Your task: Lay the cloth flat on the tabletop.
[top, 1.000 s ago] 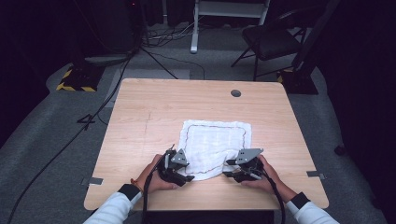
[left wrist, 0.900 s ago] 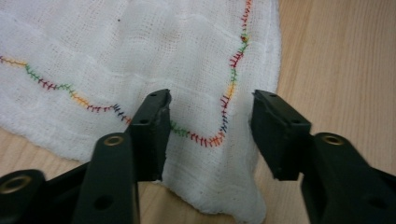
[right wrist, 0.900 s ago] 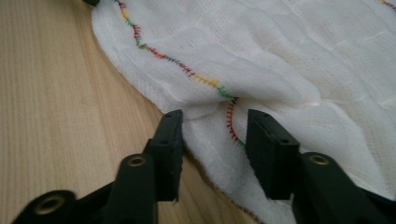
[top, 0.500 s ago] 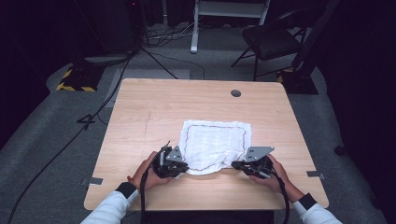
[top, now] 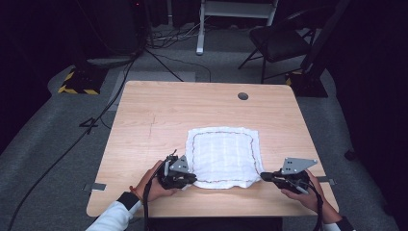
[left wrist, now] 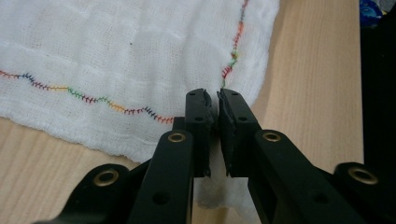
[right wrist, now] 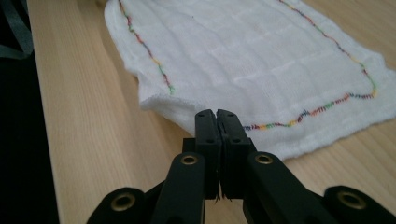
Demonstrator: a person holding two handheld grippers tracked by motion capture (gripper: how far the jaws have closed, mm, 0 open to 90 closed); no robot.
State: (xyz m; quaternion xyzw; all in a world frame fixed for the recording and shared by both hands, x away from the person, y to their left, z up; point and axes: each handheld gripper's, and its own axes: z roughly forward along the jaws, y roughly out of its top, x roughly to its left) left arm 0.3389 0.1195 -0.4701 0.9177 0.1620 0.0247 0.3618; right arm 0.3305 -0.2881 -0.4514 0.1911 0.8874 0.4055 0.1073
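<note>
**A:** Starting with the high view: both hands sit low at the near edge of the table (top: pixel 144 125), forearms coming in from the bottom. The left hand (top: pixel 151 183) wraps the left gripper (top: pixel 188 179), which points right, into the near left corner of the cloth (top: pixel 222 154). The right hand (top: pixel 308 192) holds the right gripper (top: pixel 265 176) pointing left, its tip just at the cloth's near right corner. The cloth lies flat a bit right of the table's middle, toward the near side.

**B:** Can you tell from up there whether they're gripping?

**A:** Nope, jaws are too small and dark. The right forearm is cut off at the bottom edge too.

**B:** OK, left gripper view?

**A:** The left gripper (left wrist: pixel 215 98) is clamped on the cloth (left wrist: pixel 116 56): a white bit of fabric runs between the jaws and pokes out below them. The jaws are nearly together with just the fabric in the gap. The colored stitching runs right up to the tip, and the corner itself is hidden behind the jaws.

**B:** And the right gripper view?

**A:** The right gripper (right wrist: pixel 216 114) has its jaws pressed together, level and low over the table (right wrist: pixel 93 140). The cloth's (right wrist: pixel 243 51) edge lies just past the tip. I can't see any fabric between the jaws, so whether it has caught the hem I can't tell; the spot right at the tip is blocked. The far end of the cloth runs out of frame at the top.
</note>
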